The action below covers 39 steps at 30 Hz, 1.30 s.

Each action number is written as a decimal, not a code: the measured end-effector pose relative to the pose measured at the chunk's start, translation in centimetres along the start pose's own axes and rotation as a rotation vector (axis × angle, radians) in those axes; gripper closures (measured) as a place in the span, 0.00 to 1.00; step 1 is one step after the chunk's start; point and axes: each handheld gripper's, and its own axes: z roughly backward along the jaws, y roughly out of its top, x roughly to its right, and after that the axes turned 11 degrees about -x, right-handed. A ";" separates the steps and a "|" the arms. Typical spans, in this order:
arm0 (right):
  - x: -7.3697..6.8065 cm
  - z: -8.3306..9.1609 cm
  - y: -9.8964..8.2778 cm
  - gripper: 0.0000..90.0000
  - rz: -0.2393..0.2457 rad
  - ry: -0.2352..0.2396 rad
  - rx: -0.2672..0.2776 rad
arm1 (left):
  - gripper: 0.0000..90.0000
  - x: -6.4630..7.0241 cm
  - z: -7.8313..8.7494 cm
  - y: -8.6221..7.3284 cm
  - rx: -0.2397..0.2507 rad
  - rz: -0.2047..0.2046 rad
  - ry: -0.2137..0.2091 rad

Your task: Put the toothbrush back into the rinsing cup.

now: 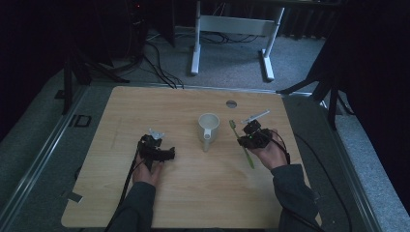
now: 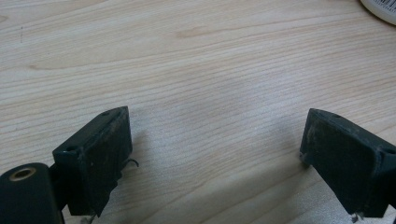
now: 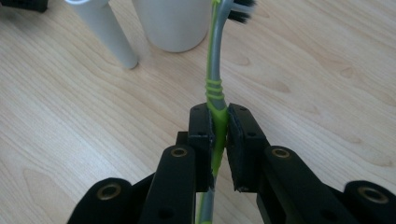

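Between your right gripper's (image 3: 219, 128) jaws sits the green toothbrush (image 3: 215, 88), clamped at mid-handle, bristles pointing toward the white cup (image 1: 208, 126) just ahead on the table (image 1: 193, 193). You look to be at the carry step; next, lift and tip the brush into the cup's mouth. Your left gripper (image 2: 215, 158) rests wide and empty.

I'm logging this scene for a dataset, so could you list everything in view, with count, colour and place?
toothbrush: 1, green and grey, clamped between the right gripper's jaws, beside the cup
cup: 1, white with handle, middle of the table
table: 1, light wood
desk frame: 1, white, on the floor beyond the table
left gripper: 1, black, jaws wide apart over bare wood
right gripper: 1, black, shut on the toothbrush
sleeves: 2, grey, bottom edge
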 end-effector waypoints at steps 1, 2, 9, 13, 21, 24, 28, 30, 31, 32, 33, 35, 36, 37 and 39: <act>0.0 0.0 0.0 0.89 0.001 -0.001 0.004 | 0.10 0.0 0.0 0.0 0.000 0.000 0.000; 0.0 0.1 0.0 0.89 0.000 -0.003 0.009 | 0.10 0.0 0.0 0.0 0.000 0.000 0.000; 0.2 0.4 0.0 0.89 -0.013 0.002 0.041 | 0.10 0.0 0.0 0.0 0.000 0.001 0.000; 0.3 0.6 0.0 0.89 -0.022 0.001 0.064 | 0.10 0.0 0.0 0.0 0.000 0.001 0.000; 0.3 1.0 0.1 0.89 -0.029 0.007 0.106 | 0.10 0.0 0.0 0.0 0.000 0.001 -0.001; 0.4 1.1 0.1 0.89 -0.033 0.008 0.121 | 0.10 0.0 0.0 0.0 0.000 0.001 -0.001; 0.4 1.2 0.1 0.89 -0.031 0.007 0.135 | 0.10 0.0 0.0 0.0 0.000 0.001 0.000; 0.4 1.3 0.1 0.89 -0.031 0.013 0.147 | 0.10 0.0 0.0 0.0 0.000 0.001 -0.001; 0.4 1.3 0.1 0.89 -0.030 0.013 0.149 | 0.10 0.0 0.0 0.0 0.000 0.001 -0.001; 0.4 1.3 0.1 0.89 -0.028 0.013 0.153 | 0.10 0.0 0.0 0.0 0.000 0.001 -0.001; 0.4 1.4 0.1 0.89 -0.029 0.014 0.156 | 0.10 0.0 0.0 0.0 0.000 0.001 -0.001; 0.3 1.4 0.2 0.89 -0.027 0.012 0.165 | 0.10 0.0 0.0 0.0 0.000 0.002 -0.002; 0.3 1.5 0.2 0.89 -0.029 0.012 0.169 | 0.10 0.0 0.0 0.0 0.000 0.003 -0.002; 0.3 1.5 0.2 0.89 -0.030 0.014 0.172 | 0.10 0.0 0.0 0.0 0.000 0.002 -0.002; 0.2 1.5 0.3 0.89 -0.028 0.017 0.181 | 0.10 0.0 0.0 0.0 0.000 0.002 -0.002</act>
